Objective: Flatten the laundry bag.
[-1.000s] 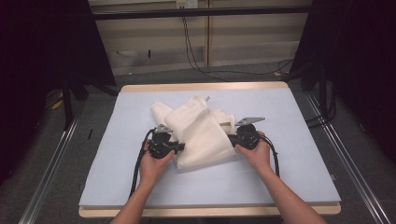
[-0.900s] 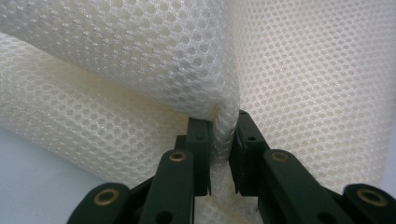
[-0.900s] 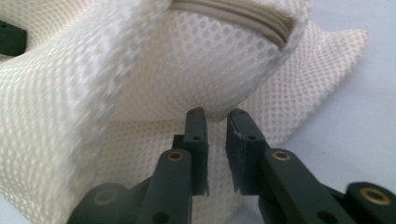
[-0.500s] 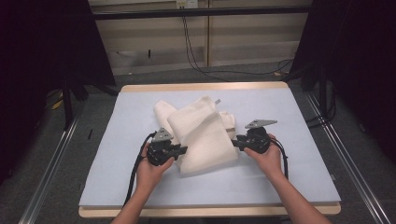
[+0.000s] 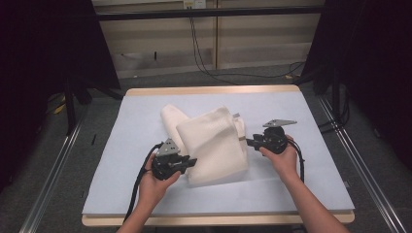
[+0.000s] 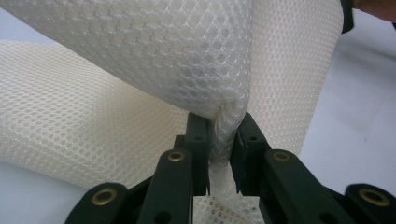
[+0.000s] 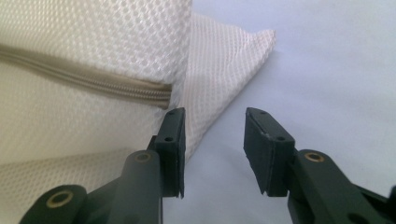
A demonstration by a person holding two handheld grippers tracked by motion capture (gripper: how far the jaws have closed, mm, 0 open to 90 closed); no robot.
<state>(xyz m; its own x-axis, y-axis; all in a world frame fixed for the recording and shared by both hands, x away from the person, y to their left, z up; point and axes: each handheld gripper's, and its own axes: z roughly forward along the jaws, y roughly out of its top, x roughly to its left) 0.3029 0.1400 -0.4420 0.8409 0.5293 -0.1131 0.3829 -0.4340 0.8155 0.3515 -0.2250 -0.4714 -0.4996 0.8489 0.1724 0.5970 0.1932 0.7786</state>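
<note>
Letting go, the right gripper (image 5: 251,142) has just opened its empty jaws and drawn back from the folded white mesh bag (image 5: 214,143) mid-table, while the left gripper (image 5: 190,162) pinches its near edge.

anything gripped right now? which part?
Left gripper pinches the white mesh bag at a bunched fold on its edge. Right gripper, jaws just opened, holds nothing.

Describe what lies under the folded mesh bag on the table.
Under the mesh bag lies the pale blue mat, with another layer of the same bag spread flat beneath the raised fold. Anything between the layers or inside the bag is covered.
</note>
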